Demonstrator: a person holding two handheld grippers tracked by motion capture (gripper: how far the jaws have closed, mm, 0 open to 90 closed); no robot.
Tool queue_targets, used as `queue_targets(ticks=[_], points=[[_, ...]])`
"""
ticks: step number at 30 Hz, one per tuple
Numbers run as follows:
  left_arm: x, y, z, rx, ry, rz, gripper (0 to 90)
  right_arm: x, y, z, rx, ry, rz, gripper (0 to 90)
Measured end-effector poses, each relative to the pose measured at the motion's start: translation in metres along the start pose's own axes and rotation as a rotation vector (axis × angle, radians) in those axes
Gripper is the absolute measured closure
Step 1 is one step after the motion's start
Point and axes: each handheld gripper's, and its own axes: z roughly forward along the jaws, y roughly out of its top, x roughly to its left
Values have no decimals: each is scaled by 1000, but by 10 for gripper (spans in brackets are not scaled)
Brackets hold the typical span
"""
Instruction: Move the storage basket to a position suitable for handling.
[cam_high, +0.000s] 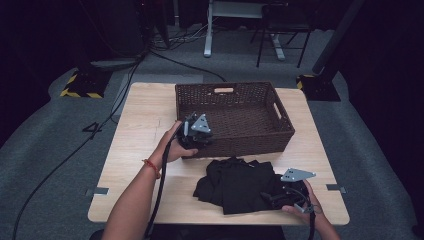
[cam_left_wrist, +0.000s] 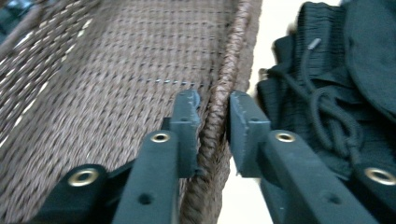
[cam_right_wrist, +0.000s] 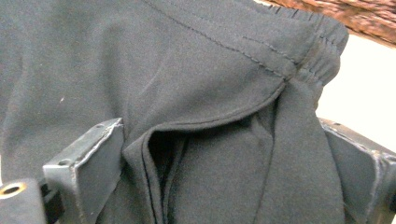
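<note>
- A dim workroom surrounds the scene: grey carpet, black cables trailing across it, a chair (cam_high: 280, 30) and a desk frame (cam_high: 220, 25) well beyond both grippers, hazard-striped stand bases at either far corner.
- A pale wooden table (cam_high: 140, 130) carries everything in play; its smooth top should let cloth slide rather than snag.
- A brown woven basket (cam_high: 235, 117) sits ahead of the left gripper (cam_high: 195, 132), nothing visible inside it. In the left gripper view the jaws straddle the braided near rim, one inside the wall and one outside, narrowly parted and seemingly just short of clamping; the rim looks stiff and thick enough to hold for steadying or dragging the basket.
- A black garment (cam_high: 235, 182), apparently drawstring shorts or trousers with an elastic waistband, lies crumpled on the table between the basket's near wall and the right gripper (cam_high: 290, 192), touching that gripper and just to the right of the left one.
- The right gripper's jaws stand wide apart in the right gripper view, with folded layers of cloth bunched between them but not yet pinched.
- The garment looks soft, light and limp: it will likely sag and unfold when lifted. Best holds appear to be the thick gathered waistband or a stacked fold, since a single layer could slip free.
- A knotted black drawstring (cam_left_wrist: 327, 112) lies to the right of the left gripper and could catch.
</note>
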Motion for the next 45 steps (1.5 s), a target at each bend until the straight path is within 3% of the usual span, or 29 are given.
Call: queue_targets(ticks=[2, 4, 5, 8, 9, 12, 14, 16, 19, 20, 23, 26, 29, 31, 33, 38, 45], points=[[4, -5, -9, -28, 28, -34, 629, 0, 0, 0, 0, 0, -1, 72], [9, -10, -22, -84, 59, -100, 542, 0, 0, -1, 2, -4, -1, 72], [10, -12, -29, -112, 53, -115, 521, 1, 1, -1, 5, -7, -2, 76], [3, -15, -49, -155, 68, -135, 339, 3, 3, -5, -3, -19, -5, 111], [-3, -17, -55, -165, 59, -148, 305, 3, 4, -8, -13, -21, -3, 134], [-26, -22, -65, -157, 71, -119, 230, 2, 5, -19, -49, -38, 14, 163], [-51, -30, -67, -147, 58, -97, 203, 1, 5, -26, -64, -51, 22, 164], [-69, -37, -59, -144, 18, -107, 193, 0, 4, -31, -76, -64, 31, 164], [-97, -50, -35, -77, -30, -91, 161, 0, 4, -31, -58, -82, 28, 162], [-106, -55, -21, -50, -66, -97, 161, 0, 3, -30, -50, -84, 26, 158], [-116, -64, 3, -11, -103, -122, 161, -1, 2, -20, -17, -59, 35, 154], [-116, -70, 17, 4, -110, -160, 161, -1, 3, -13, 8, -38, 36, 148], [-116, -74, 28, 9, -115, -185, 153, 0, 5, -5, 38, -33, 26, 72], [-117, -75, 34, 21, -134, -183, 151, -1, 6, 1, 55, -18, 26, 22], [-119, -74, 39, 31, -121, -183, 133, -1, 7, 4, 59, -13, 20, 4], [-123, -74, 54, 71, -108, -154, 4, 0, 9, 7, 62, -13, 6, 4], [-120, -72, 57, 69, -119, -138, 0, 4, 12, 8, 84, -19, -9, 13]])
